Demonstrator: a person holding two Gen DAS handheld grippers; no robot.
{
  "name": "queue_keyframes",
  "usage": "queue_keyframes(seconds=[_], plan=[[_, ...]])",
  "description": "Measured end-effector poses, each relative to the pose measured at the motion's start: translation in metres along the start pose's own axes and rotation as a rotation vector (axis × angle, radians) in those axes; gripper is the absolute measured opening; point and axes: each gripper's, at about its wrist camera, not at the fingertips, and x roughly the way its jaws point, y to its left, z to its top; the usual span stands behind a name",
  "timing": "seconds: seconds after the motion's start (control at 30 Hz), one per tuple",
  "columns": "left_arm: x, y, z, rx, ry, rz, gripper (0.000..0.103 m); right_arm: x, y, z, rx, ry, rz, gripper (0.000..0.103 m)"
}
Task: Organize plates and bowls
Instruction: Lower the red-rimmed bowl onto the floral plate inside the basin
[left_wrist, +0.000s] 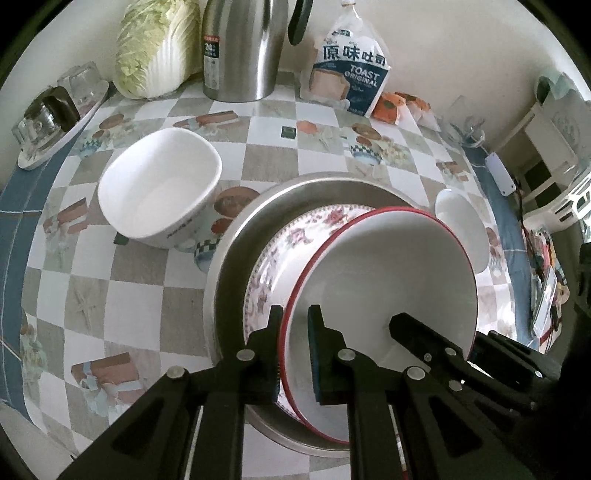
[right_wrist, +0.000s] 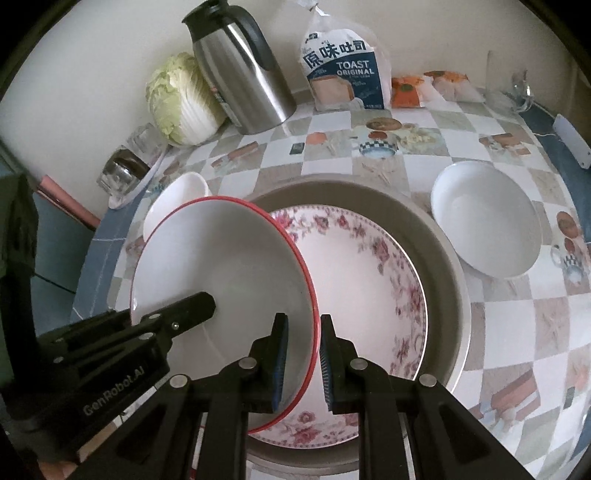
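Note:
A white plate with a red rim (left_wrist: 388, 266) (right_wrist: 221, 258) hangs tilted between both grippers. My left gripper (left_wrist: 294, 314) is shut on its left rim, and it also shows in the right wrist view (right_wrist: 162, 314). On the opposite rim my right gripper (right_wrist: 303, 321) is shut, and it appears at the right of the left wrist view (left_wrist: 437, 330). Below the plate a pink floral plate (left_wrist: 280, 254) (right_wrist: 362, 277) lies inside a round steel basin (left_wrist: 236, 251) (right_wrist: 443, 236). I cannot tell whether the two plates touch.
A deep white bowl (left_wrist: 159, 192) (right_wrist: 184, 188) stands left of the basin and a shallow white bowl (right_wrist: 484, 225) (left_wrist: 461, 221) right of it. Along the wall are a cabbage (right_wrist: 181, 99), a steel thermos (right_wrist: 243, 77), a toast bag (right_wrist: 343, 74), snack packets (right_wrist: 406, 90) and glasses (left_wrist: 48, 114).

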Motion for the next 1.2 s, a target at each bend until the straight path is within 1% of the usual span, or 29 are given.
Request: queue_keyframes(seconds=[0.07,0.23,0.37,0.47,0.73,0.93,1.2], plan=[[0.002,0.000,0.000,0.003,0.004,-0.007,0.011,0.000,0.000,-0.002,0.008,-0.003,-0.015,0.018],[0.006,-0.002,-0.001,0.013,0.016,-0.006,0.011,0.001,-0.005,-0.005,0.040,-0.007,-0.015,0.018],[0.008,-0.006,-0.002,0.039,0.018,0.009,0.011,0.005,-0.008,-0.007,0.063,-0.001,-0.016,0.018],[0.011,-0.007,0.000,0.044,0.021,0.003,0.011,0.007,-0.011,-0.008,0.078,0.002,-0.013,0.018],[0.016,-0.012,0.003,0.065,0.025,0.011,0.011,0.008,-0.013,-0.006,0.079,0.004,-0.033,0.018],[0.023,-0.013,0.005,0.064,0.041,0.011,0.011,0.013,-0.016,-0.006,0.085,0.019,-0.043,0.018],[0.025,-0.015,0.004,0.062,0.036,0.025,0.011,0.018,-0.018,-0.004,0.091,0.028,-0.042,0.018]])
